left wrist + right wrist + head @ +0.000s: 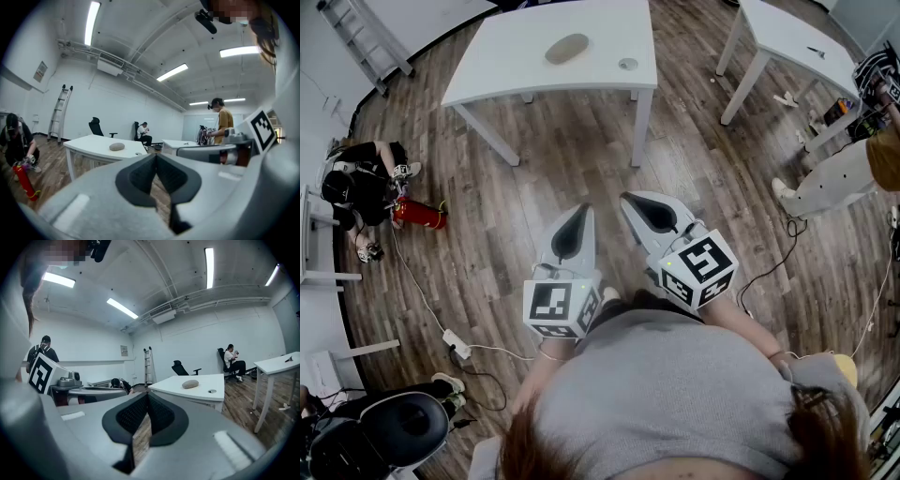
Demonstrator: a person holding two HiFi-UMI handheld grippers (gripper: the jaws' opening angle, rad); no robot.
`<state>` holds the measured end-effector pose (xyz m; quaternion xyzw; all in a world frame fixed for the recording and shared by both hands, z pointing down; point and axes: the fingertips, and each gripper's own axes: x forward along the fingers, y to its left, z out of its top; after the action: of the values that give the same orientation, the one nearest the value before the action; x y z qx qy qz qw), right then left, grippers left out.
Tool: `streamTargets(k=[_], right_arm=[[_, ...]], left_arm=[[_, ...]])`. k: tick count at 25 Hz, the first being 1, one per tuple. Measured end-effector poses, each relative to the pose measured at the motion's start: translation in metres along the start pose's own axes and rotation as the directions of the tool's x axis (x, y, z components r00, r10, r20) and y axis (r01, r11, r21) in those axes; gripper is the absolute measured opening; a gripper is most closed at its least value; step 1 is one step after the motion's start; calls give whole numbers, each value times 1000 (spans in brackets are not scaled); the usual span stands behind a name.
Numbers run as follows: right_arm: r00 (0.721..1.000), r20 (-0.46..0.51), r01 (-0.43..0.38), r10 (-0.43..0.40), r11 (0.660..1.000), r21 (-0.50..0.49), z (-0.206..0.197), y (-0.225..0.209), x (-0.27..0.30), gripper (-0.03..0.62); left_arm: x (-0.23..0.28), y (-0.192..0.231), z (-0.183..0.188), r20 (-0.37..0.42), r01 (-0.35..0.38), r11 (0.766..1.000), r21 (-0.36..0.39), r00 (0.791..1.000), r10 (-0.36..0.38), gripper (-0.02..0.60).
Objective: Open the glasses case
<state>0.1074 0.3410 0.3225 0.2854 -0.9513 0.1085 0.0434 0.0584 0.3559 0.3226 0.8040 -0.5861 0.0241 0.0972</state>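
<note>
head view: left claw (579, 214) and right claw (633, 202) are both shut and empty, held side by side over bare floor and touching nothing. one grey case (567, 48) lies closed on the far table (511, 56), well apart from both claws, with a small round thing (627, 64) beside it that is too small to tell. two white tables show; the second table (778, 33) is cut off at the top right. one ladder (361, 37) is cut by the edge, and one crouched person (361, 183) is next to a red extinguisher (420, 214). left gripper view: the left claw (156, 159) has its pads pressed together with nothing between them. the case (116, 146) sits on the table (89, 143) ahead; the right claw's body (211, 152) is in view, its tips hidden. three other people are in view. right gripper view: the right claw (147, 399) is likewise closed on nothing; the case (190, 384) rests on the table (171, 386) beyond, and the ladder (148, 364) stands behind.
</note>
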Motion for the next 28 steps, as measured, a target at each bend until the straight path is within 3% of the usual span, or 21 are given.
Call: streamTargets(k=[13, 21, 28], right_arm=[[1000, 9, -7, 7, 1000, -1, -5, -7, -12, 6], [999, 42, -3, 4, 1000, -14, -2, -25, -31, 6], [998, 37, -50, 51, 998, -25, -12, -29, -46, 6]], left_arm=[[2, -14, -1, 20, 17, 1000, -21, 1000, -16, 3], [4, -16, -1, 47, -46, 999, -25, 998, 48, 3], [-9, -28, -15, 52, -103, 994, -38, 993, 105, 3]])
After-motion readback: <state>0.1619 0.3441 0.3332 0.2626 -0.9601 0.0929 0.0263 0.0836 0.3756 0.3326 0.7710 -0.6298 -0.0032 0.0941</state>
